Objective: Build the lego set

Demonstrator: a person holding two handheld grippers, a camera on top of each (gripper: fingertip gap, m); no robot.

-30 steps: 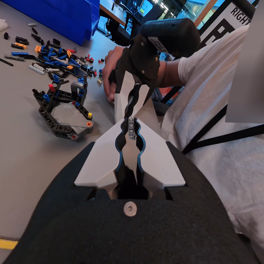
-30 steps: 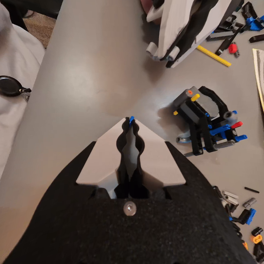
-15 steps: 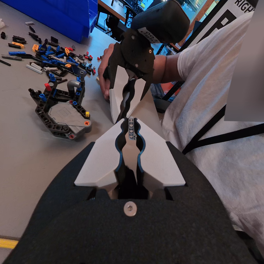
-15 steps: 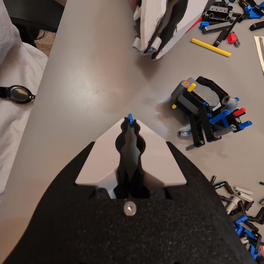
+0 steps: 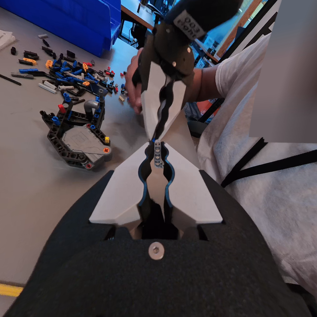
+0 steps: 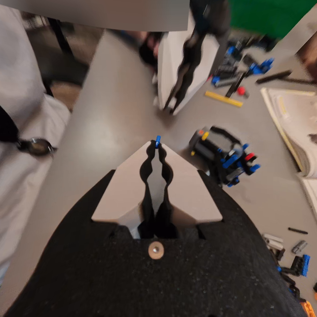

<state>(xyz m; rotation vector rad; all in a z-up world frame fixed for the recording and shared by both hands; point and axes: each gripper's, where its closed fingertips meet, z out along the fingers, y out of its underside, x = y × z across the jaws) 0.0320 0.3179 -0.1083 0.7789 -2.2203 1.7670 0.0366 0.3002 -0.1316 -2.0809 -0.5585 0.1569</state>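
My left gripper (image 5: 157, 145) is shut on a small grey beam with holes (image 5: 158, 154), held above the table's near edge. My right gripper (image 6: 156, 144) is shut on a small blue pin (image 6: 157, 141). In the left wrist view the right gripper (image 5: 155, 139) points down with its tip just above the grey beam's top end, almost touching. In the right wrist view the left gripper (image 6: 169, 108) hangs blurred ahead. The partly built black and grey model (image 5: 78, 137) lies on the grey table to the left; it also shows in the right wrist view (image 6: 223, 154).
A pile of loose blue, black, orange and red pieces (image 5: 68, 75) lies behind the model. A blue bin (image 5: 68, 20) stands at the back. An open instruction booklet (image 6: 295, 130) and a yellow axle (image 6: 223, 98) lie on the right. A person in a white shirt (image 5: 257, 188) sits close. Only a small space, under 4 cm, lies between the two pairs of fingers. About 15 cm separates my left fingertips from the yellow axle (image 6: 223, 98).
The right gripper has moved down and closer until the blue pin's tip meets the top of the grey beam. The left gripper holds nearly still. The right wrist view has tilted up and blurred.
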